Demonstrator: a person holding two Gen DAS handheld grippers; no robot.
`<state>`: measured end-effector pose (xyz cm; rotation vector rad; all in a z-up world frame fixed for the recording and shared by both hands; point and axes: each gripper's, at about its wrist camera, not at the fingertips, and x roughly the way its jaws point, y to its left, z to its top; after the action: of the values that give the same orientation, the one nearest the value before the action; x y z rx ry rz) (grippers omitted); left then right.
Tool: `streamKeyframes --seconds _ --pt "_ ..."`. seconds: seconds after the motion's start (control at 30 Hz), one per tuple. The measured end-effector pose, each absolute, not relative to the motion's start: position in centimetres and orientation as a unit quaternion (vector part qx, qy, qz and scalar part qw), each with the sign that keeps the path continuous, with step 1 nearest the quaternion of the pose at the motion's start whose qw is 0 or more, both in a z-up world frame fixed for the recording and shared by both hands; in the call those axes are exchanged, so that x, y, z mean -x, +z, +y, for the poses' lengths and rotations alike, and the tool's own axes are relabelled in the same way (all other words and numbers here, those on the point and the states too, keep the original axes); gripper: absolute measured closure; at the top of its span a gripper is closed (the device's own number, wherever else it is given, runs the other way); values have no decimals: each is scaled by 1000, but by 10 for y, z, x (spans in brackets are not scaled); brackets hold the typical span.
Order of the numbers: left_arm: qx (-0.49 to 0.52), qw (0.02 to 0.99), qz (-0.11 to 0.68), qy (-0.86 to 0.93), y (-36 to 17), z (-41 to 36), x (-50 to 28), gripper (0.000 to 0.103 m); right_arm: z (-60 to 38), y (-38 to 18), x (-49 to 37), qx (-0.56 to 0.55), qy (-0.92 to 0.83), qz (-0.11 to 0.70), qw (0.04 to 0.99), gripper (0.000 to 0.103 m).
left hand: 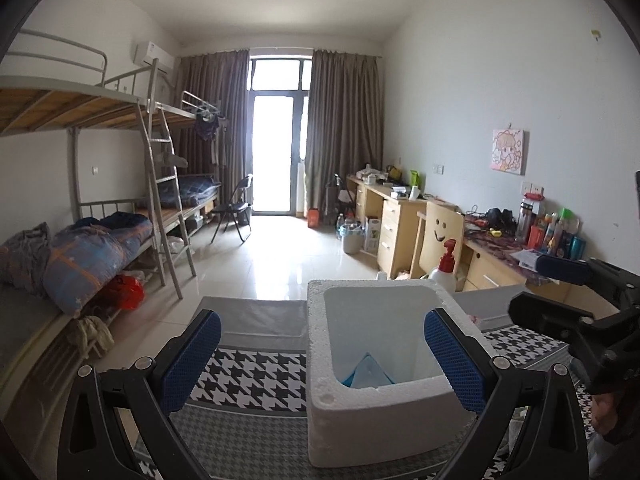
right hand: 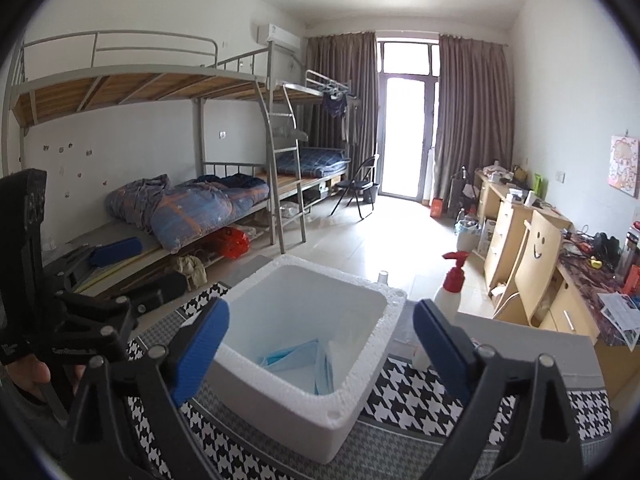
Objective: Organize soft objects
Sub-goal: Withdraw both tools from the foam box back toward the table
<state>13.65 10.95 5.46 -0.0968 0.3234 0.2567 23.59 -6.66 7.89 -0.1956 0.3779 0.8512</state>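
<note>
A white foam box (left hand: 316,320) stands open on a black-and-white houndstooth cloth (left hand: 248,380). Light blue face masks (left hand: 368,374) lie inside it, against the near wall. My left gripper (left hand: 320,360) is open and holds nothing; its fingers straddle the box's left wall and inside. In the right wrist view the same foam box (right hand: 280,384) holds the blue masks (right hand: 296,362). My right gripper (right hand: 322,346) is open above the box's near right part, with nothing between its pads. The left gripper's blue pad (right hand: 116,250) shows at the left.
A spray bottle with a red top (right hand: 452,284) stands behind the box at the right. A wooden chair with a smiley face (right hand: 536,264) and desks line the right wall. Bunk beds with a blue quilt (right hand: 192,208) run along the left. A hand (right hand: 32,372) shows at the left edge.
</note>
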Motion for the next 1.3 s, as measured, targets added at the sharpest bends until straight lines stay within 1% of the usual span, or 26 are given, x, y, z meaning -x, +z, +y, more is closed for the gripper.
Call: streamKeyframes --seconds 0.33,0.6,0.73,1.0,1.13,1.3 --pt "33 983 135 121 58 90 -110 1 -89 85 -215 67 395 160 902 8" --pt "44 985 130 104 49 80 -98 1 -112 75 -199 48 377 151 913 8" --pt "47 987 123 88 47 71 -91 1 -126 68 -191 49 362 134 921 8" --pt "35 991 113 63 38 54 -83 1 -141 60 -182 42 345 124 929 8" --pt "37 991 117 58 29 51 -83 1 -152 52 -175 42 331 115 936 8" --pt "36 990 131 30 20 42 -87 1 -162 42 -173 38 305 122 944 8"
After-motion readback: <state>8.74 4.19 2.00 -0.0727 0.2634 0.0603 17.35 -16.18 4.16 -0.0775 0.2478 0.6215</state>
